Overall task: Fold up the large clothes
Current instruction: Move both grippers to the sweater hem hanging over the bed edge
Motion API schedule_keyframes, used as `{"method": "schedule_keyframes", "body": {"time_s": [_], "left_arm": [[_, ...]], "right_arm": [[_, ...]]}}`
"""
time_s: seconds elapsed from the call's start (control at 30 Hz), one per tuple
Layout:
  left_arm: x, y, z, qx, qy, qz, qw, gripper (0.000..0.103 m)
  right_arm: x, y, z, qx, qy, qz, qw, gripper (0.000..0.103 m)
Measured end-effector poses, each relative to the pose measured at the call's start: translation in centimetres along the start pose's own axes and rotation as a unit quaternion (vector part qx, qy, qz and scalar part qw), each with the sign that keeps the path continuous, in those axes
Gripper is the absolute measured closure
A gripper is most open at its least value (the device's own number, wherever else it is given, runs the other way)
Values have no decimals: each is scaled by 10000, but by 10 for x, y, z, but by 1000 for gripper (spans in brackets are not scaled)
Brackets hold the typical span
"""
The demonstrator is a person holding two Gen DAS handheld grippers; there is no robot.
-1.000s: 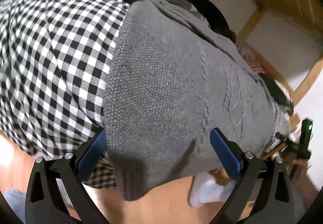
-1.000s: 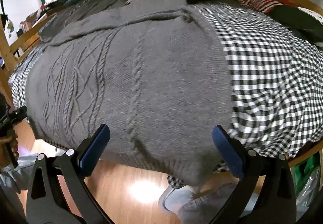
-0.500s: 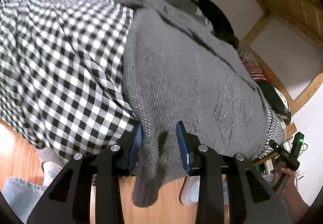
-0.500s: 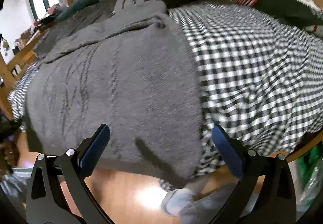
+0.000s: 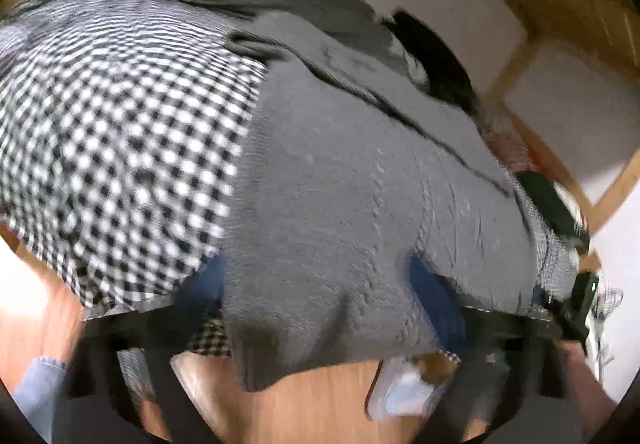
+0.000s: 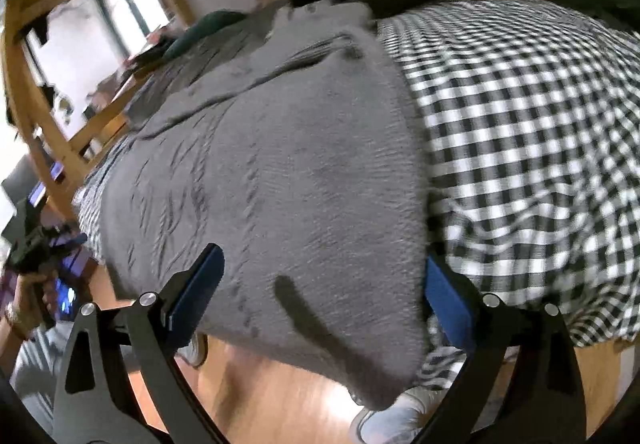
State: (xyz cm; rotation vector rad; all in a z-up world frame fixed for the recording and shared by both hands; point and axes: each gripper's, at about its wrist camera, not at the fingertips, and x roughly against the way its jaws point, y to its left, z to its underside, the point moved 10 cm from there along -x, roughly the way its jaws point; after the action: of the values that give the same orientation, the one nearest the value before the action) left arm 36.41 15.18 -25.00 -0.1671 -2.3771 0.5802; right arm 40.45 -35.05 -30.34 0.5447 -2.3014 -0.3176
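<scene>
Right wrist view: one grey sweater [image 6: 304, 164] on one checked sheet [image 6: 540, 132]; both claws, left claw [image 5: 320, 296] and right claw [image 6: 320, 292], spread wide.

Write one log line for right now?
left gripper: open | right gripper: open | grey sweater: flat on checked bedspread, hem overhanging

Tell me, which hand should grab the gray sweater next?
Probably right: the right gripper is open, fingers either side of a hanging corner of the gray sweater. The left gripper looks blurred, so its aim is unclear.
</scene>
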Motion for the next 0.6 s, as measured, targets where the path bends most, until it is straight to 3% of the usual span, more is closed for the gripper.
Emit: {"method": "schedule_keyframes", "body": {"time_s": [0.1, 0.13, 0.23, 0.3, 0.33, 0.4, 0.5, 0.6], "left_arm": [[-9, 17, 18, 11, 325, -142, 9994, 9], [-15, 21, 28, -27, 502, -155, 9986, 9], [-25, 20, 49, -221, 758, -31, 9969, 9], [-31, 17, 55, -394, 709, -3, 9967, 9], [-33, 15, 57, -521, 679, -9, 9963, 9], [-40, 18, 65, -669, 741, -162, 9949, 9], [-49, 14, 69, -547, 800, 15, 9953, 9], [-56, 9, 63, -304, 662, 231, 9971, 9]], "right_arm": [[-10, 1, 6, 78, 196, 93, 9997, 14], [-10, 3, 8, 33, 215, 85, 9997, 29], [-11, -10, 9, -115, 363, 413, 9984, 49], [-13, -17, 7, -225, 401, 399, 9981, 50], [-11, -24, 6, -248, 397, 476, 9978, 41], [-13, -26, 7, -213, 393, 497, 9978, 39], [-16, -20, 10, -207, 355, 426, 9982, 30], [-16, -14, 11, -221, 337, 282, 9988, 30]]}}
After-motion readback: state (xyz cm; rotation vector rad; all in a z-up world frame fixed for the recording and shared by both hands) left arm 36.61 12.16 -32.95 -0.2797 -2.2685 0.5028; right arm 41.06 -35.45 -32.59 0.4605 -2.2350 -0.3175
